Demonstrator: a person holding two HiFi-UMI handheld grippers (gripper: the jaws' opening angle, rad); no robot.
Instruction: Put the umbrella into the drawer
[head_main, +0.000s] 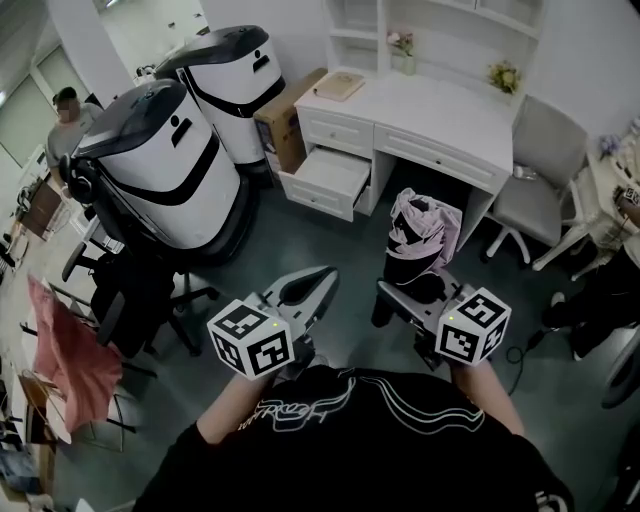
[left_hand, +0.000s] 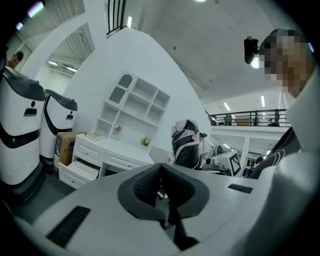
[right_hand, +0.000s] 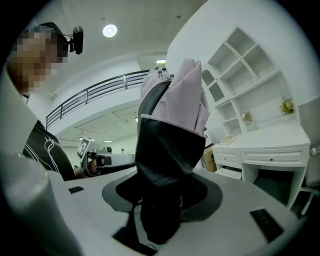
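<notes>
A folded umbrella (head_main: 420, 240), black below and pale pink above, stands upright in my right gripper (head_main: 415, 290), whose jaws are shut on its black lower part. In the right gripper view the umbrella (right_hand: 170, 130) fills the space between the pads of the right gripper (right_hand: 165, 190). My left gripper (head_main: 308, 288) is held level beside it, shut, with its pads together and nothing in them (left_hand: 161, 182). The umbrella (left_hand: 186, 142) shows to its right. A white drawer (head_main: 325, 180) stands pulled out at the left end of the white desk (head_main: 430, 110), ahead of both grippers.
Two large white-and-black machines (head_main: 165, 170) (head_main: 235, 80) stand left of the desk, with a cardboard box (head_main: 290, 125) between them and the drawer. A grey chair (head_main: 535, 190) is at the desk's right. A black chair (head_main: 130, 300) and a red cloth (head_main: 65, 350) are at the left.
</notes>
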